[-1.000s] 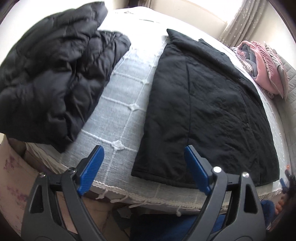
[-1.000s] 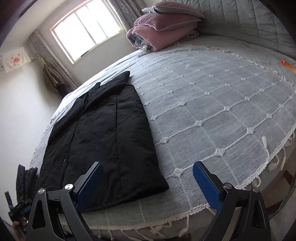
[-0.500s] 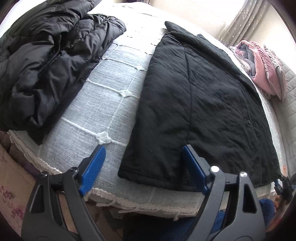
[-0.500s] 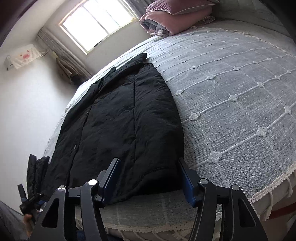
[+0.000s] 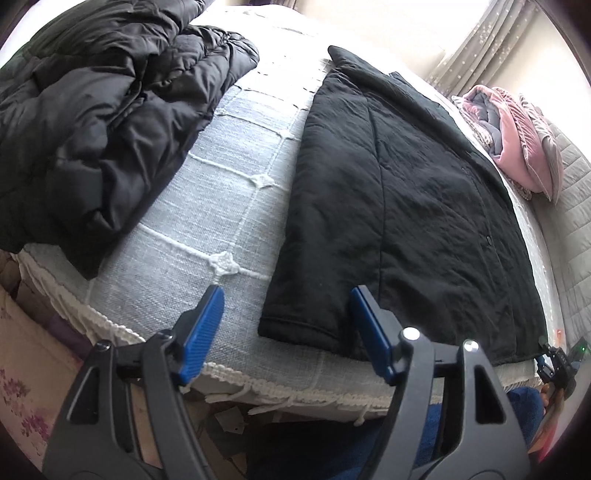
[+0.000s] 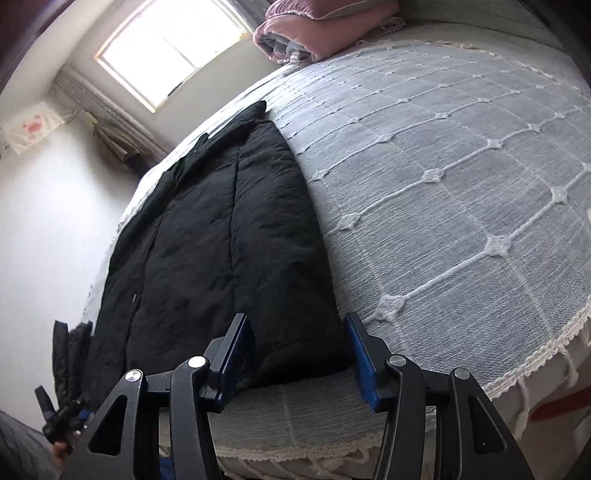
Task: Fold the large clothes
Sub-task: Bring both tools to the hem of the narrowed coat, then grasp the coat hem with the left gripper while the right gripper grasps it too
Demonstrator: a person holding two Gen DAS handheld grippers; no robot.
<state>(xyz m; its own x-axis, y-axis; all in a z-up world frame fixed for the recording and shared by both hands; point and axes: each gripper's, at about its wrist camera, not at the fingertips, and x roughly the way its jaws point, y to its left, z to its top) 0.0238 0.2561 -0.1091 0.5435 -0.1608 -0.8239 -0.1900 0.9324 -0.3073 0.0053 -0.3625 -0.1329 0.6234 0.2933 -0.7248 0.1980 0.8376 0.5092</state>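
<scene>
A large black quilted coat [image 5: 399, 192] lies flat on the bed, hem at the near edge; it also shows in the right wrist view [image 6: 221, 251]. My left gripper [image 5: 286, 321] is open, its blue fingers astride the coat's near left hem corner, just above the bedspread. My right gripper [image 6: 297, 347] is open, partly narrowed, with its fingers on either side of the coat's near right hem corner. The right gripper appears small in the left wrist view [image 5: 557, 363].
A crumpled black puffer jacket [image 5: 92, 110] lies on the bed to the left. The grey bedspread [image 6: 461, 192] has a white grid and fringed edge. Folded pink bedding [image 5: 517, 140] sits at the far side, also visible in the right wrist view [image 6: 325, 26]. A window [image 6: 170, 48] is behind.
Both grippers moved forward and down to the coat's hem corners. The right gripper's jaws narrowed around its corner; the left stayed wide open.
</scene>
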